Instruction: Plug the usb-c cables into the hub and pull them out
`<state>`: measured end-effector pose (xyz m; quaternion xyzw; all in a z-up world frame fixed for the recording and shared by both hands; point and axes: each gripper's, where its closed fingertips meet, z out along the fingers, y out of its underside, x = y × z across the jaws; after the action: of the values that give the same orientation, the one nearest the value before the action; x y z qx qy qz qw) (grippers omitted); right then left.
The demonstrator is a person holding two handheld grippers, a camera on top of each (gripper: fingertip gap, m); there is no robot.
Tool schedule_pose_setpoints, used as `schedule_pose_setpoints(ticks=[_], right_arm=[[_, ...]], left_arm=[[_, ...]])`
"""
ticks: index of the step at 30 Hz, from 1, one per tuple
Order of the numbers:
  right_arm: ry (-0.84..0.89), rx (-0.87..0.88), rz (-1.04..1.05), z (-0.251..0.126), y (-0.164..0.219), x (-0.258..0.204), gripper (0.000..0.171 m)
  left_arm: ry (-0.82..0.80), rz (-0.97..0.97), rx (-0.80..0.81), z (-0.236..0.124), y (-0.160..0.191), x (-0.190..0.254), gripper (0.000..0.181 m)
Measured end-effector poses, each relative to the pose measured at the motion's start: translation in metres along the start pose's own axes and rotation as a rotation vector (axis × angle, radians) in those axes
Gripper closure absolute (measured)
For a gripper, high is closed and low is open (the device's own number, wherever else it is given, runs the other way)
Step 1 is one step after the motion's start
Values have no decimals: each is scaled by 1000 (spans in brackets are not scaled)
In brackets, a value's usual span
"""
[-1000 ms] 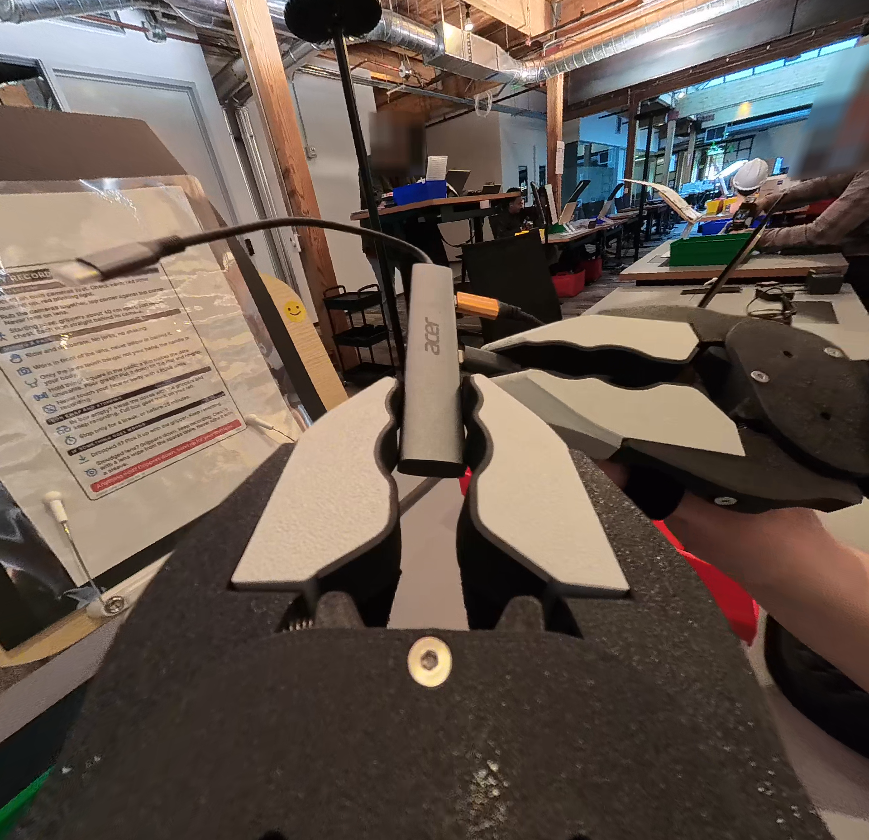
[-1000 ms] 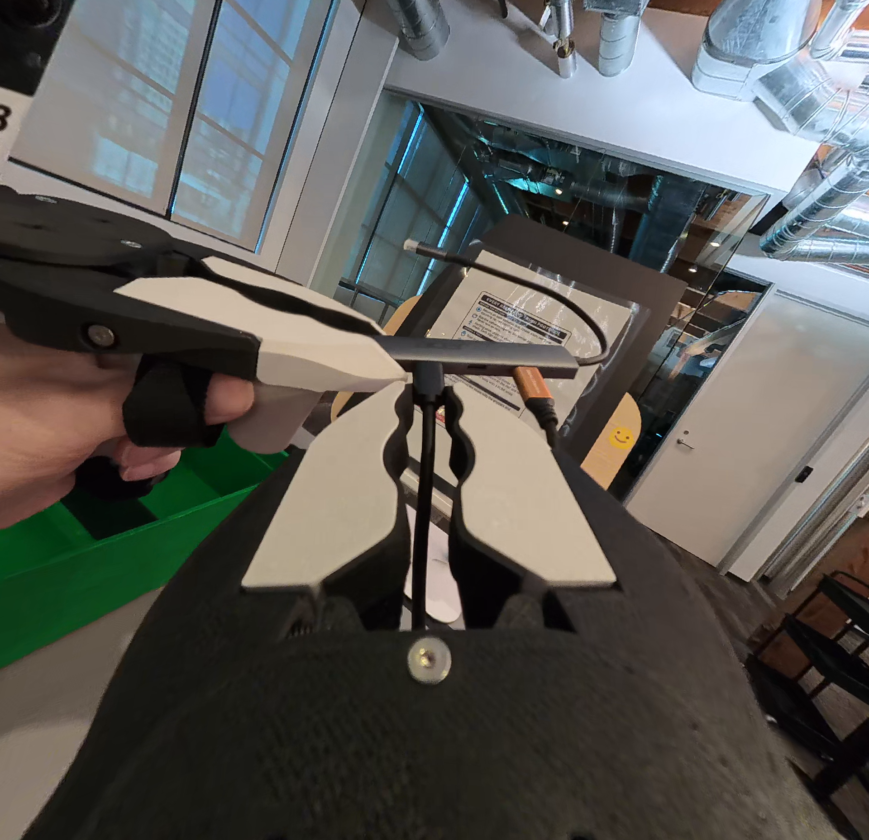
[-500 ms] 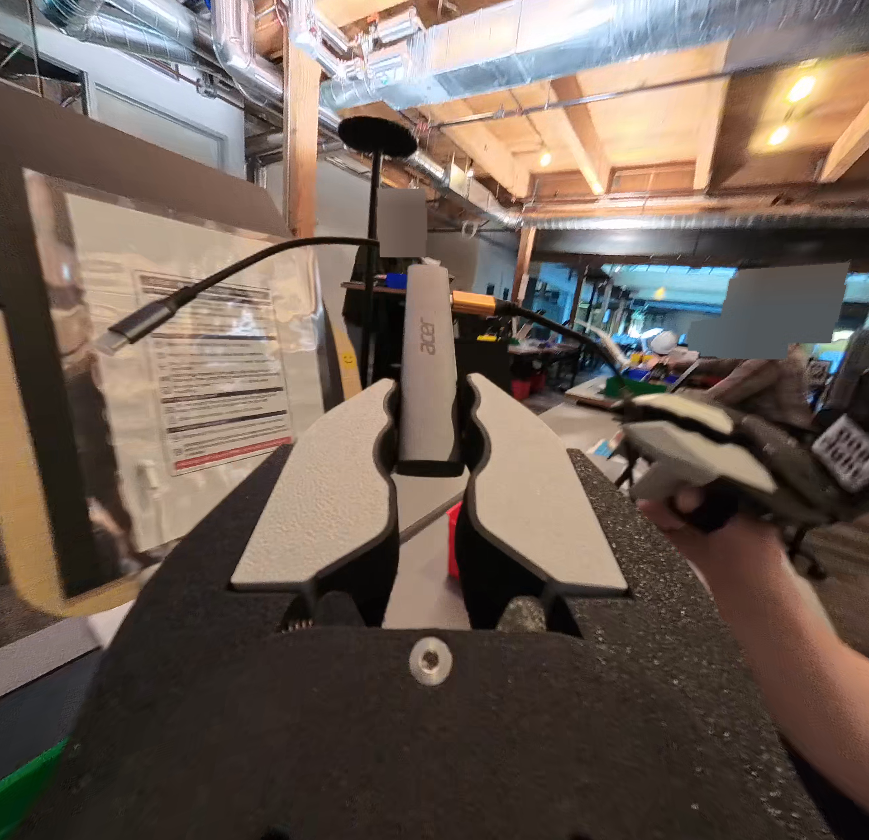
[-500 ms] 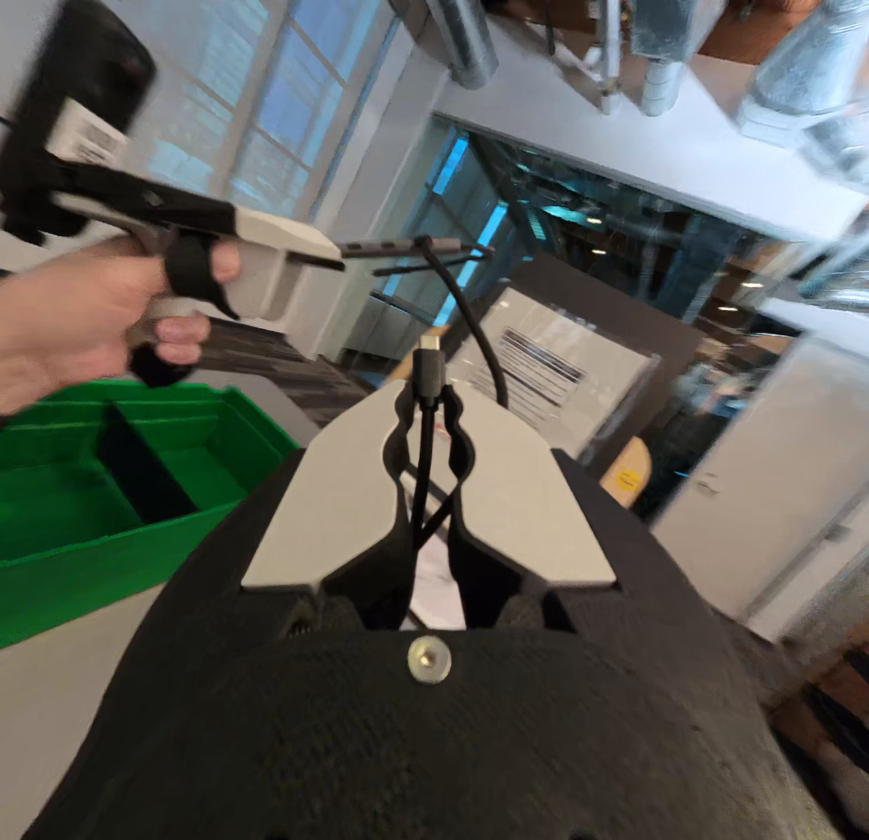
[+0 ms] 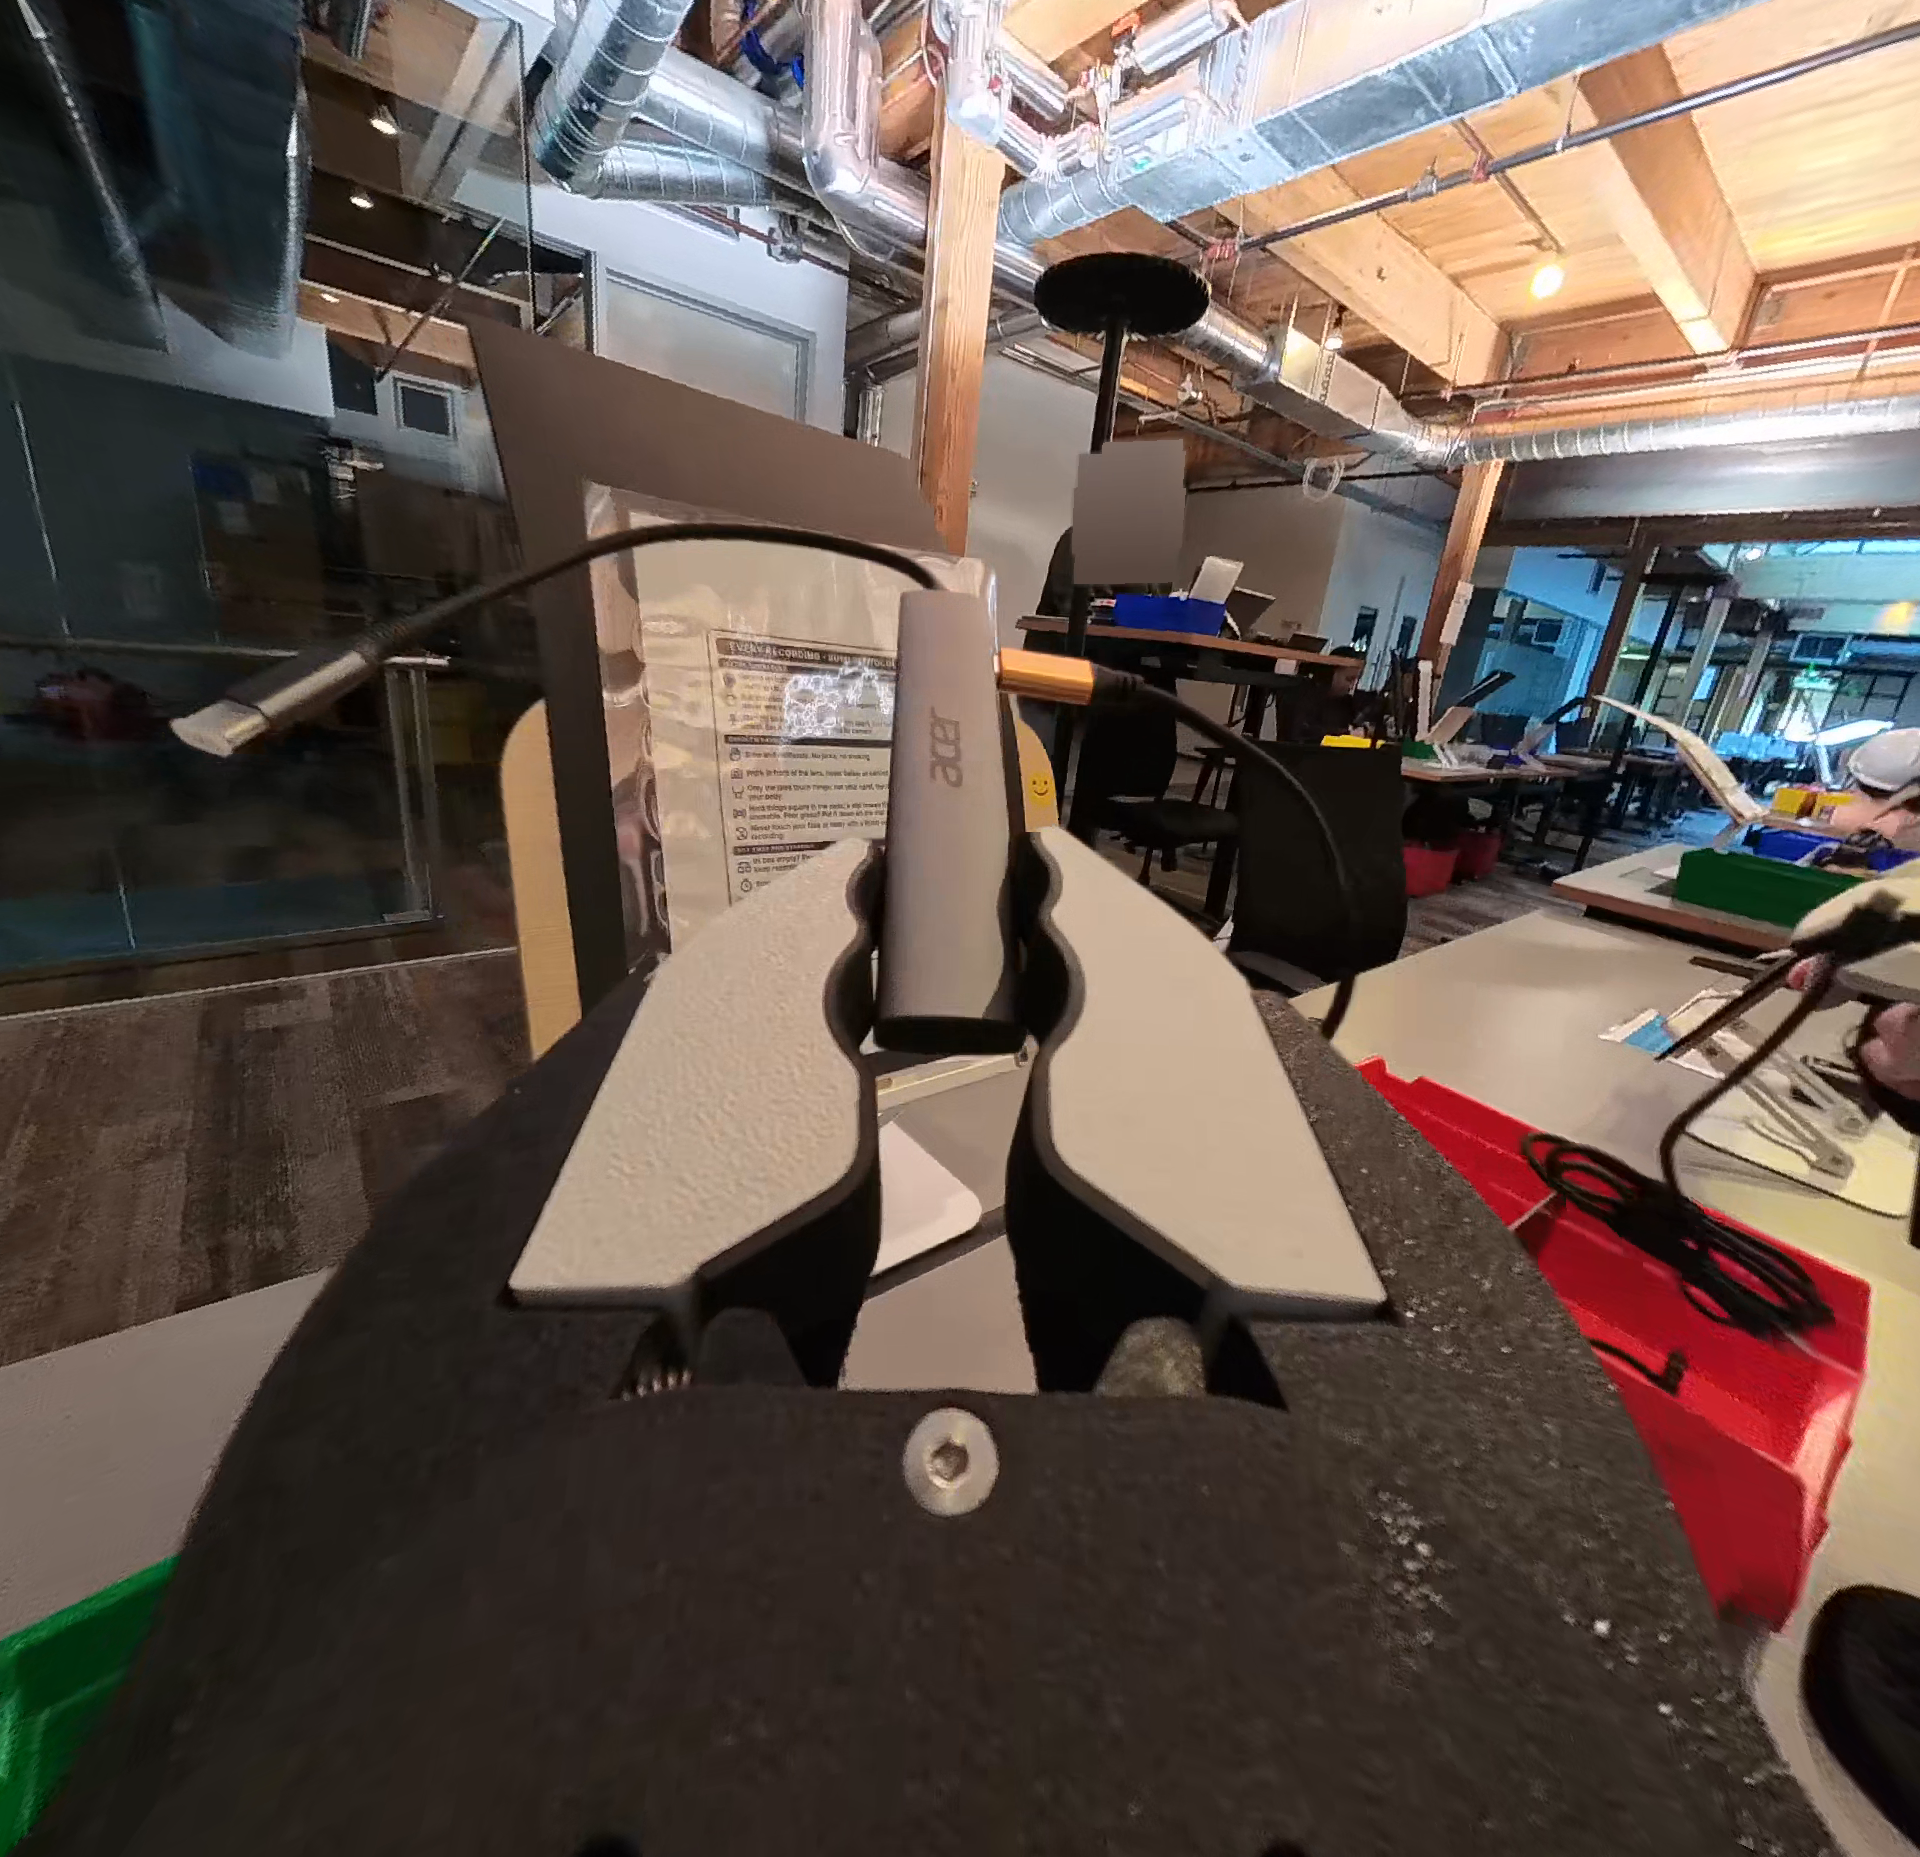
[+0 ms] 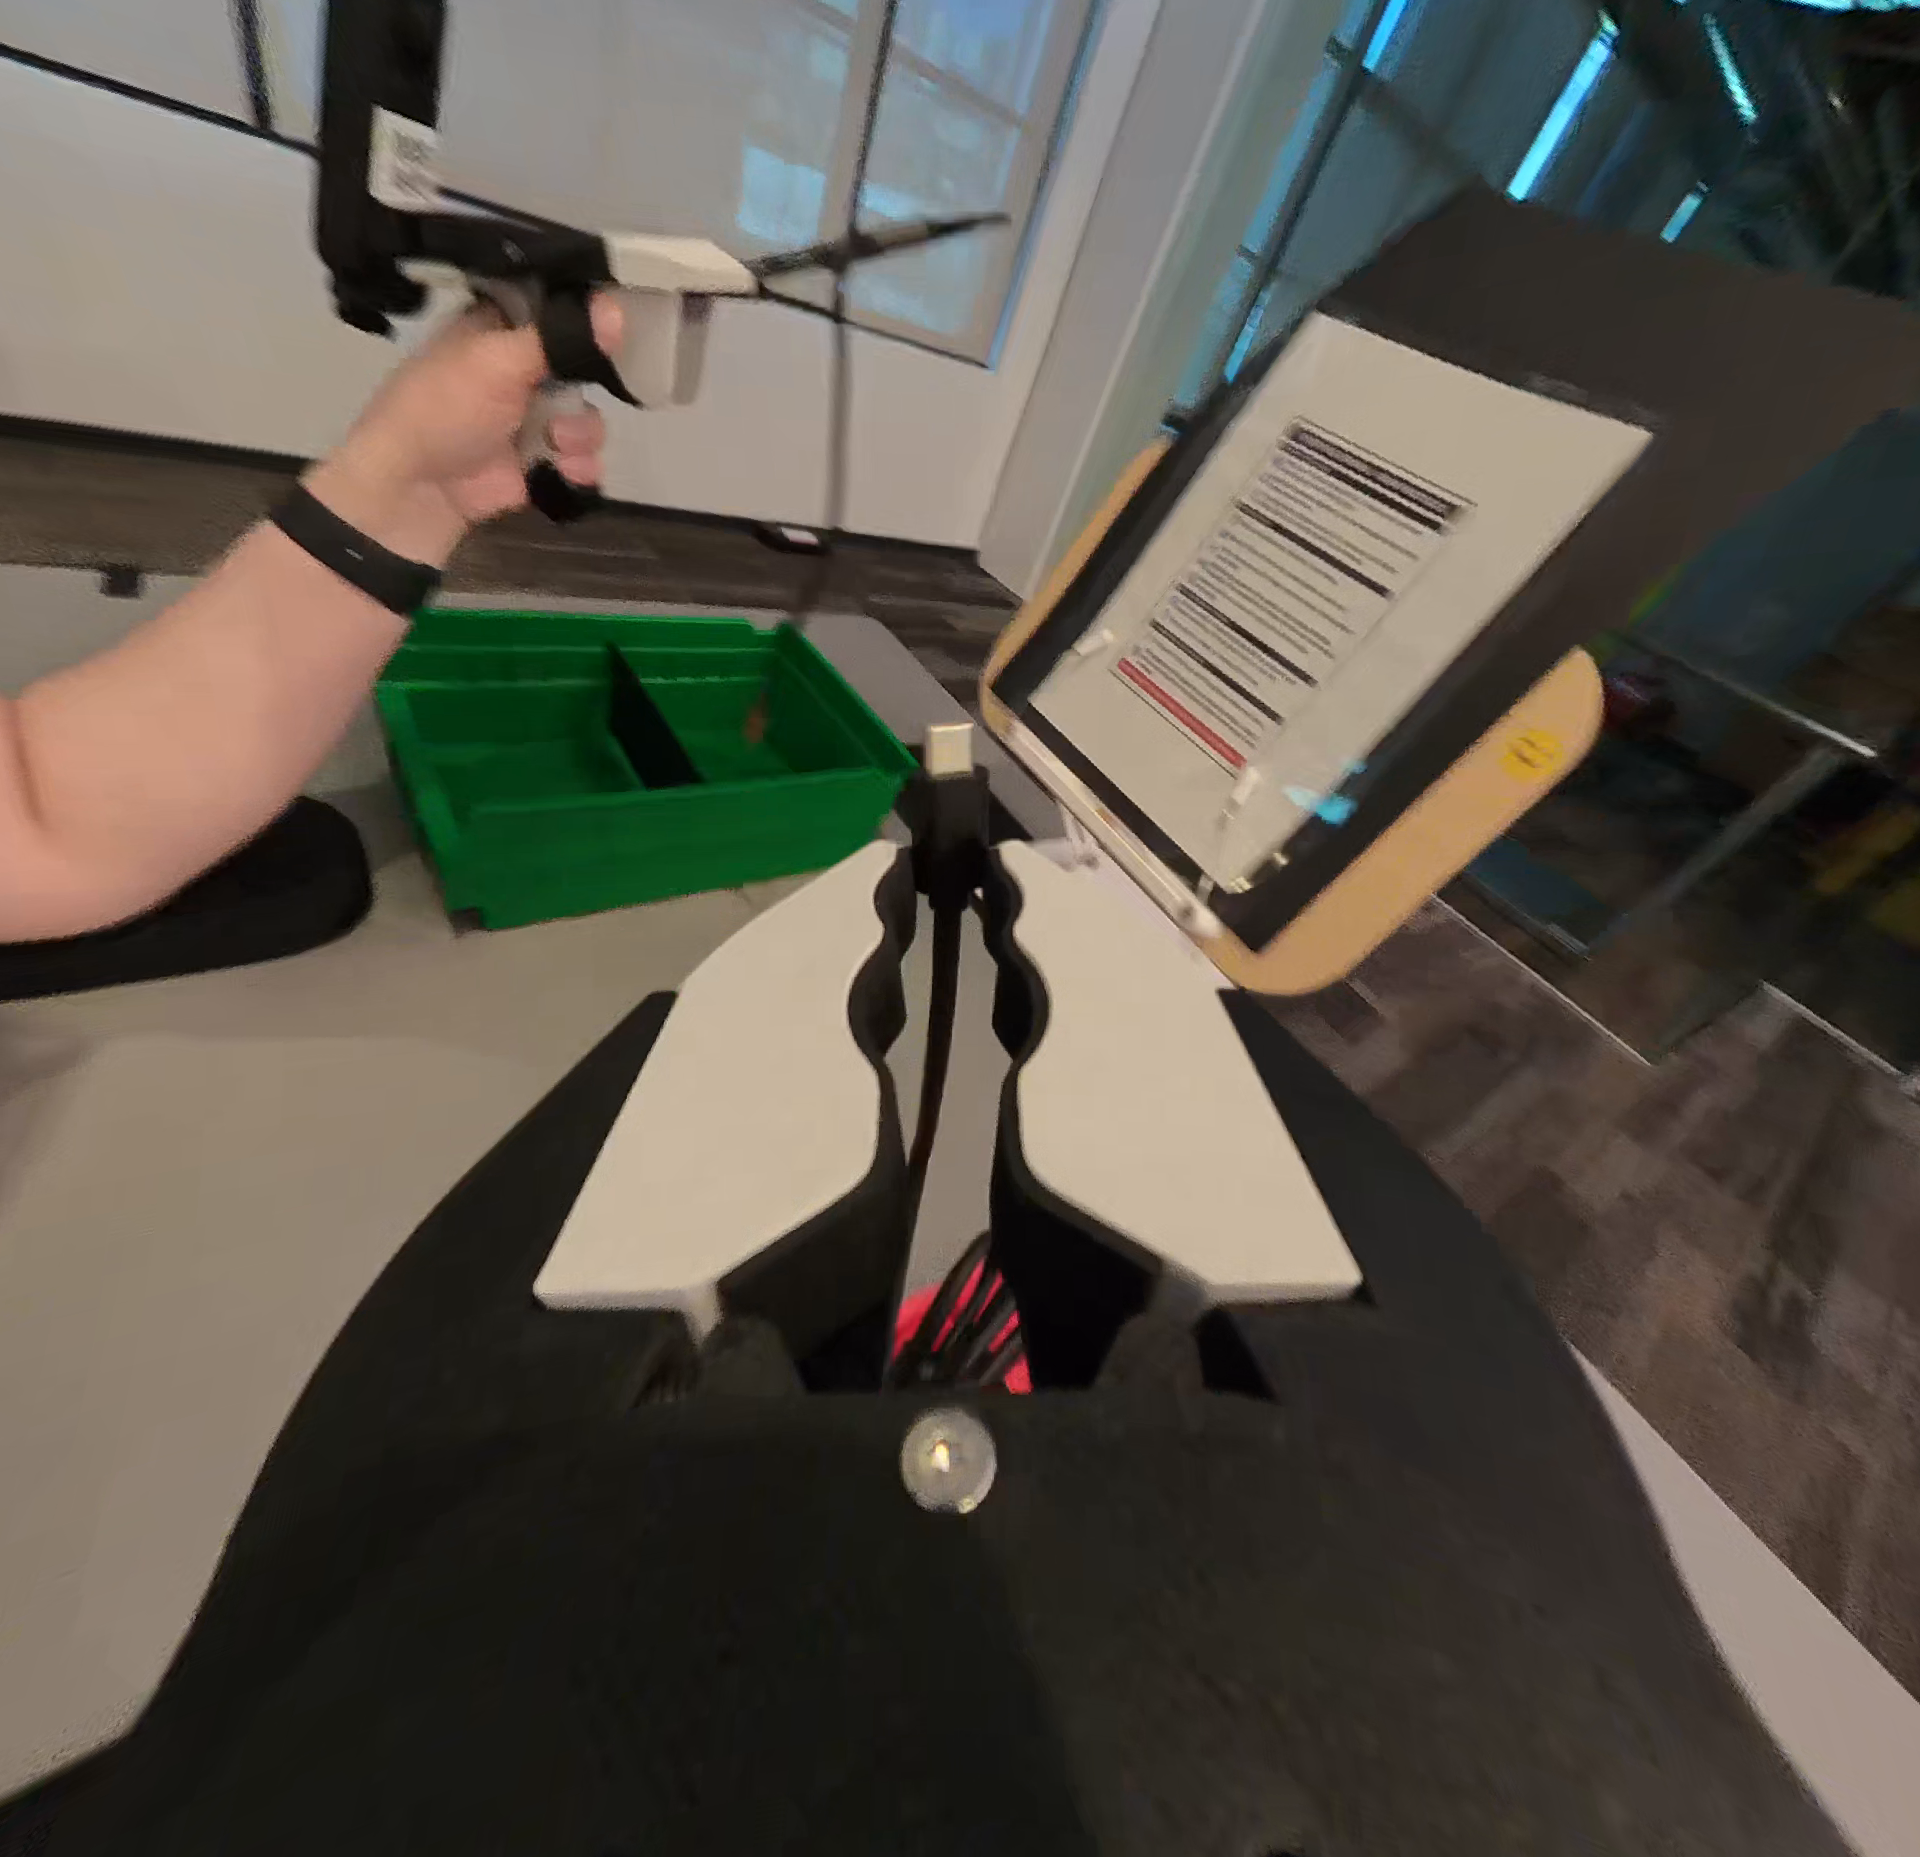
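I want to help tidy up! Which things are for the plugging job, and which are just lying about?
For the job:
- grey hub
- black cable
- orange-plug cable

Lying about:
- green bin
- red bin
- instruction board

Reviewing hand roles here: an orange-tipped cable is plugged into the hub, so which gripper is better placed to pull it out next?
Probably right. The left gripper is clamped on the hub; the right gripper only pinches the freed black cable and could drop it first.
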<state>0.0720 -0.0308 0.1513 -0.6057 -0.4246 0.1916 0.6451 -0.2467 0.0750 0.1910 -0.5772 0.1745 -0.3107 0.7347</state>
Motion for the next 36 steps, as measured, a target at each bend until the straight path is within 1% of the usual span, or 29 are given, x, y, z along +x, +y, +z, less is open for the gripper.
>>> schedule_pose_setpoints(ticks=[3,6,9,13,18,20,21,22,23,25,27,29,30,32,34,36], right_arm=[[61,-115,-16,-24,31,15,158],[35,-196,-30,-47,66,16,158],[-48,-263,72,-58,105,14,157],[-184,-345,209,-51,149,6,157],[-183,-692,450,-48,225,6,158],[-119,-879,542,-58,258,11,156],[-84,-946,572,-63,270,14,154],[-76,-963,615,-65,274,15,151],[-77,-945,657,-65,272,15,150],[-26,-881,681,-67,263,24,146],[67,-822,635,-73,252,38,131],[196,-813,546,-87,245,55,125],[264,-822,485,-95,242,64,120],[343,-813,401,-103,230,74,119],[393,-786,353,-105,215,79,114],[420,-801,323,-107,206,80,114]], left_arm=[[8,-27,16,-7,-5,-4,158],[16,-39,33,-11,-9,-6,158],[36,-43,38,-12,-11,-2,158],[80,-43,18,-7,-8,10,158],[148,15,-27,8,-1,41,158],[180,43,-53,14,4,57,158],[195,56,-66,17,7,64,158],[212,70,-79,20,9,73,158],[230,86,-93,23,13,81,158],[259,123,-118,29,20,96,158],[276,184,-144,35,29,109,158],[261,249,-187,43,41,116,158],[247,286,-200,46,47,118,158],[210,362,-231,53,57,120,158],[180,427,-269,58,68,121,158],[152,488,-292,62,76,121,158]])
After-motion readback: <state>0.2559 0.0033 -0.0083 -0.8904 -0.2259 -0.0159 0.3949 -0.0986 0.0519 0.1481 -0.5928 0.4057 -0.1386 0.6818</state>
